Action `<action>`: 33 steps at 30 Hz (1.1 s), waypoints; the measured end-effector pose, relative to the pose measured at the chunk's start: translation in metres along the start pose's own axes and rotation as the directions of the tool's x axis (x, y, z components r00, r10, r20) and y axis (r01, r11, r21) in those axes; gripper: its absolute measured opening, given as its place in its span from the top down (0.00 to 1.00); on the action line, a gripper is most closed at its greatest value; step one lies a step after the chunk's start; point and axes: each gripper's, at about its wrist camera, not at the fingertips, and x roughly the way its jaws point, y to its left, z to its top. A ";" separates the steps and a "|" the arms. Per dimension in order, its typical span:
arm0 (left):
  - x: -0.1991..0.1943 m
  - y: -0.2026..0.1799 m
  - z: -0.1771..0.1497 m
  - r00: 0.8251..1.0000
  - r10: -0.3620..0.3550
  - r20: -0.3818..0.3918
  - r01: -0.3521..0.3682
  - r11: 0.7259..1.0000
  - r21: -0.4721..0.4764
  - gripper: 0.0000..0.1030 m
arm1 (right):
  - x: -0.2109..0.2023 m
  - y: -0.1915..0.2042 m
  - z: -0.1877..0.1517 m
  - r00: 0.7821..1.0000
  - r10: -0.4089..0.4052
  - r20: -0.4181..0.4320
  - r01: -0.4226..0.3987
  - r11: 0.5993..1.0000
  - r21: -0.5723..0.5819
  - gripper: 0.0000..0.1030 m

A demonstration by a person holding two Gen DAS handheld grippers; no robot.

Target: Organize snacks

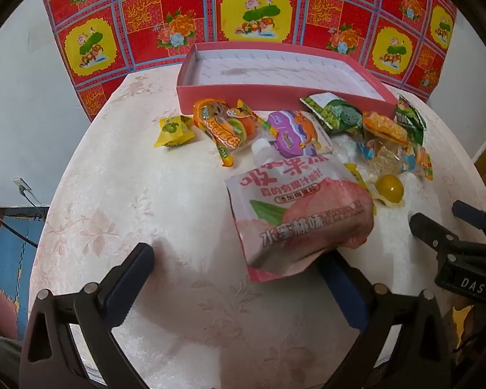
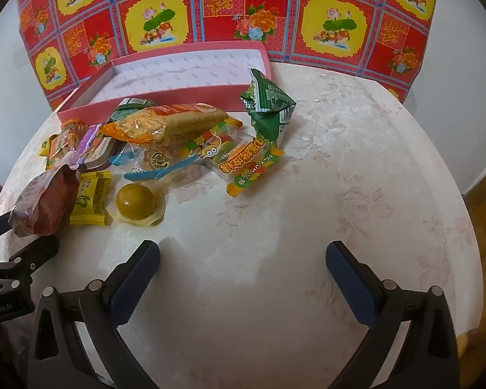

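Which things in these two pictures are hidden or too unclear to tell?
- Left wrist view: the peach jelly pouch covers the left gripper right finger's tip.
- Left wrist view: white bits behind the pouch, blurred, unidentifiable.
- Right wrist view: the orange cracker pack overlaps a green packet; label hidden.
- Both views: pink box floor print too faint.

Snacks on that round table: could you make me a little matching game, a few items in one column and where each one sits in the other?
Things:
1. pink box
2. peach jelly pouch
3. round yellow-green jelly cup
4. green pea packet

Places:
A. lying nearest the left tool, partly over one of its fingers
B. at the far edge of the table, with nothing in it yet
C. leaning at the box's right corner in the right wrist view
D. beside a small yellow candy wrapper

Pairs: 1-B, 2-A, 3-D, 4-C
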 end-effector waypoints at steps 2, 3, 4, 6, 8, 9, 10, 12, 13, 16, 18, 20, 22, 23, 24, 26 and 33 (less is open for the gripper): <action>0.000 0.000 0.000 1.000 0.000 0.000 0.000 1.000 0.000 0.00 | 0.000 0.000 0.000 1.000 0.000 0.001 0.000 1.000 0.001 0.00; 0.000 0.000 0.000 1.000 0.000 0.000 0.000 1.000 -0.001 0.00 | 0.000 0.000 0.000 1.000 0.000 0.000 0.000 1.000 0.001 0.00; 0.000 0.000 0.000 1.000 0.000 0.001 0.000 1.000 0.000 0.00 | 0.000 0.000 0.000 1.000 0.001 -0.001 -0.001 1.000 0.001 0.00; 0.000 0.000 0.000 1.000 0.000 0.001 0.000 1.000 0.000 0.00 | 0.000 0.000 0.000 1.000 0.000 -0.002 0.000 1.000 0.001 0.00; 0.000 0.000 0.000 1.000 0.000 0.001 0.000 1.000 0.000 0.00 | -0.001 0.000 0.000 1.000 0.001 -0.003 0.000 1.000 0.001 0.00; 0.000 0.000 0.000 1.000 0.000 0.001 0.000 1.000 0.000 0.00 | -0.001 0.000 0.000 1.000 0.001 0.001 -0.001 1.000 0.001 0.00; 0.000 0.000 0.000 1.000 0.000 0.001 0.000 1.000 0.000 0.00 | -0.001 0.000 0.000 1.000 0.001 0.002 -0.001 1.000 0.001 0.00; 0.000 0.000 0.000 1.000 0.000 0.002 0.000 1.000 0.000 0.00 | -0.002 0.001 -0.001 1.000 0.001 0.005 -0.001 1.000 0.000 0.00; 0.000 0.000 0.000 1.000 0.000 0.002 0.000 1.000 0.000 0.00 | -0.002 0.001 -0.001 1.000 0.001 0.005 -0.001 1.000 0.000 0.00; 0.000 0.000 0.000 1.000 0.000 0.003 0.000 1.000 0.000 0.00 | -0.002 0.000 0.000 1.000 0.001 0.007 -0.001 1.000 0.000 0.00; 0.000 0.000 0.000 1.000 0.001 0.003 -0.001 1.000 0.000 0.00 | -0.002 0.000 0.000 1.000 0.001 0.008 -0.001 1.000 0.000 0.00; 0.000 0.000 0.000 1.000 0.001 0.003 -0.001 1.000 0.000 0.00 | -0.002 0.000 0.000 1.000 0.000 0.008 0.000 1.000 0.000 0.00; 0.000 0.000 0.000 1.000 0.001 0.003 -0.001 1.000 0.000 0.00 | -0.002 0.000 -0.001 1.000 0.001 0.008 -0.001 1.000 0.000 0.00; 0.000 0.000 0.000 1.000 0.001 0.003 -0.001 1.000 0.000 0.00 | -0.002 0.000 0.000 1.000 0.001 0.008 -0.001 1.000 0.000 0.00; 0.000 0.000 0.000 1.000 0.001 0.003 -0.001 1.000 0.000 0.00 | -0.002 0.000 -0.001 1.000 0.001 0.008 -0.001 1.000 0.000 0.00; 0.000 0.000 0.000 1.000 0.001 0.004 -0.001 1.000 0.000 0.00 | -0.002 0.000 -0.001 1.000 0.000 0.008 0.000 1.000 0.000 0.00; 0.000 0.000 0.000 1.000 0.001 0.005 -0.001 1.000 0.002 0.00 | -0.002 0.000 -0.001 1.000 0.000 0.010 0.000 1.000 0.000 0.00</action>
